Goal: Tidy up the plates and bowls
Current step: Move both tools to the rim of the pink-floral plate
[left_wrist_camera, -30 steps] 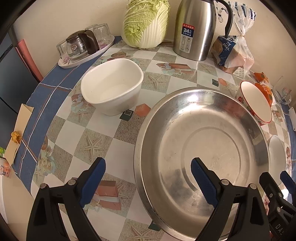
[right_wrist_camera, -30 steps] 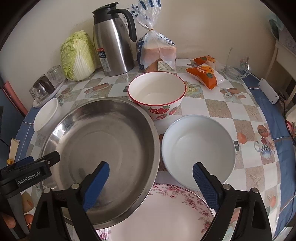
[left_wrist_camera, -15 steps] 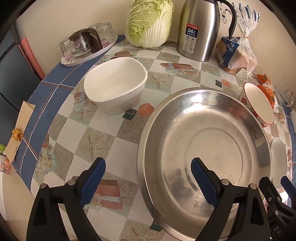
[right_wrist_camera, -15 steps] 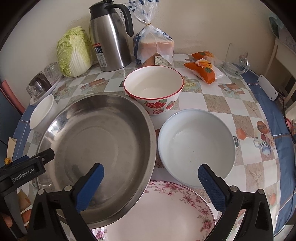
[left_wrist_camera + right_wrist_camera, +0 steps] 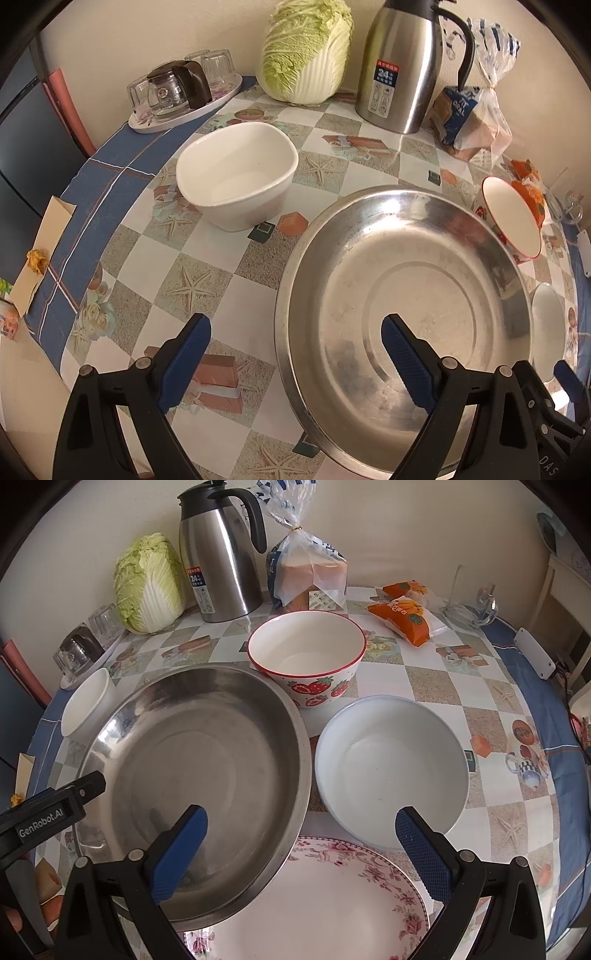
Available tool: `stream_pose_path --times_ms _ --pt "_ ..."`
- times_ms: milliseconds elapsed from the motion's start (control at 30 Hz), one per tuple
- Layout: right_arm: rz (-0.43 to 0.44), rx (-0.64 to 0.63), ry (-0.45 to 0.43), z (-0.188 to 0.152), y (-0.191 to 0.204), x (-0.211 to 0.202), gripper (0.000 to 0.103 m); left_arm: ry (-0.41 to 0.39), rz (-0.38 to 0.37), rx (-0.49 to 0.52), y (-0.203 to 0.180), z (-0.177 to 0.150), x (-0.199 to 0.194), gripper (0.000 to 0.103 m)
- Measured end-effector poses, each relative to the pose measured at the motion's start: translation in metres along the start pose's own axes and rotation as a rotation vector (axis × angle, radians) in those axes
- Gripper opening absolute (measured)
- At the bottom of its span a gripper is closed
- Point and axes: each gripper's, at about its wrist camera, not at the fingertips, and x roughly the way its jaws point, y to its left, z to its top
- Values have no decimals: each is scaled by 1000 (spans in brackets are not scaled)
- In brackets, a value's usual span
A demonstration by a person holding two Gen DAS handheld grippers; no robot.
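The right gripper (image 5: 301,849) has its 2 blue-padded jaws spread as wide as they go, with nothing between them; below and between them lie the near edge of the large round stainless-steel basin (image 5: 207,760) and the far rim of the flat white plate with a pink floral border (image 5: 332,897). The left gripper (image 5: 295,360) is likewise spread and empty, its right jaw over the basin's inside, its left jaw over the bare checked tablecloth (image 5: 192,280).

Just beyond the right jaws sits the plain pale-blue ceramic bowl (image 5: 391,764), close beside the basin; behind it stands the white bowl with a red rim and strawberry print (image 5: 310,657), at the basin's far edge. The squarish white ceramic bowl (image 5: 236,181) stands apart on the left.

Nothing looks stacked yet, so the step in hand is probably the first pick. The pale-blue bowl seems the handiest for the right side: bring 1 jaw inside and 1 outside its near wall and close firmly, since glazed ceramic is likely to slip. Lift straight up before travelling, or its side may knock the basin's rim or drag over the floral plate.
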Motion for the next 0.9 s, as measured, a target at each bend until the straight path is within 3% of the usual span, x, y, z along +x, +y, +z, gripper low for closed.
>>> stream_pose_path --times_ms 233,467,633,900 --pt "-1 19 -36 -10 -8 -15 103 -134 -66 -36 -7 -11 -34 94" --pt "-9 10 -111 -31 -18 -42 103 -161 -163 36 -26 -39 -54 94" --pt "8 28 -125 -50 -35 -53 103 -112 -235 70 -38 -63 -58 94" --pt "53 135 -45 -71 -77 -47 103 13 -286 100 -60 -86 -51 94"
